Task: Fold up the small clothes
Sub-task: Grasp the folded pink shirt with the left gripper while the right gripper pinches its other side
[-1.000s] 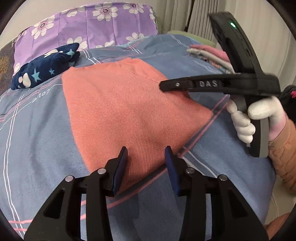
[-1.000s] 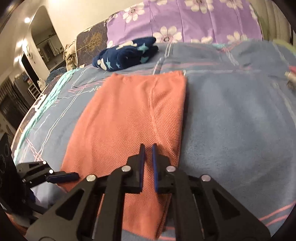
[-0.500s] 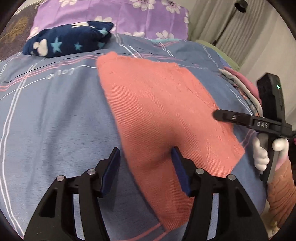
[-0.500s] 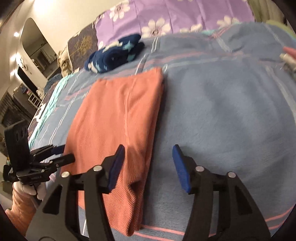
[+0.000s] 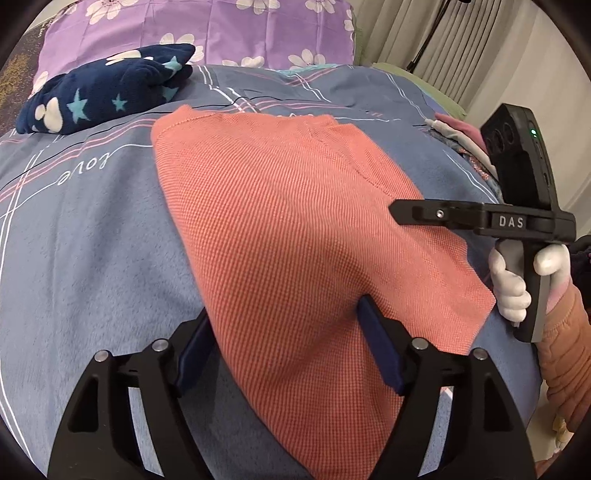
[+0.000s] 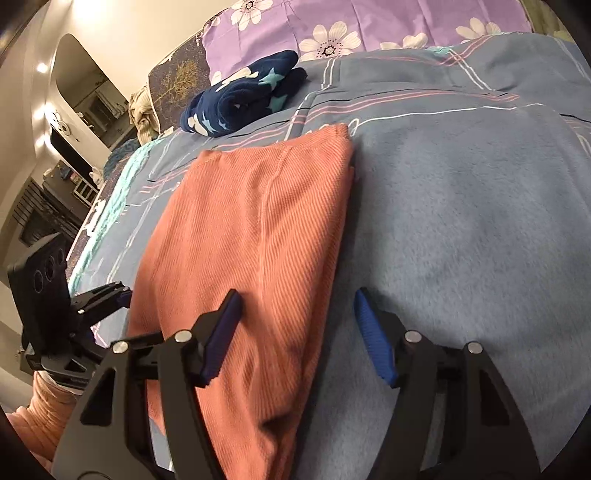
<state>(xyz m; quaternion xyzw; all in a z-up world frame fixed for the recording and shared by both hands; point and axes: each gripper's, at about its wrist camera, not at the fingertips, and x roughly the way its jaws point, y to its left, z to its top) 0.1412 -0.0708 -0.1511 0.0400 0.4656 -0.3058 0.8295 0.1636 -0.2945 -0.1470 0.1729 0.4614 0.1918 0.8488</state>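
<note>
Two grippers, both mine, sit at the near end of a coral knit garment that lies folded into a long flat panel on the bed. Its weave is a fine waffle-like grid, matte and slightly nubby, with a raised seam running lengthwise and a neat hemmed edge at the far end. The bed cover beneath is a soft, fuzzy blue-grey fleece crossed by thin pink and white lines.

My left gripper is spread wide, its black angular arms ending in flat dark-blue pads; the cloth's near left corner bulges up between the jaws, nothing pinched. My right gripper is likewise released, jaws far apart and straddling the garment's right folded edge: one ribbed blue pad is over the coral knit, the other over bare fleece just beside the fold. In the left view, that right tool shows as a boxy black body held by my white-gloved right hand, hovering over the cloth's right side.

Well beyond the garment, a plush navy bundle with stars rests against a smooth purple pillow with daisies. A small stack of folded clothes lies at the bed's right edge.
</note>
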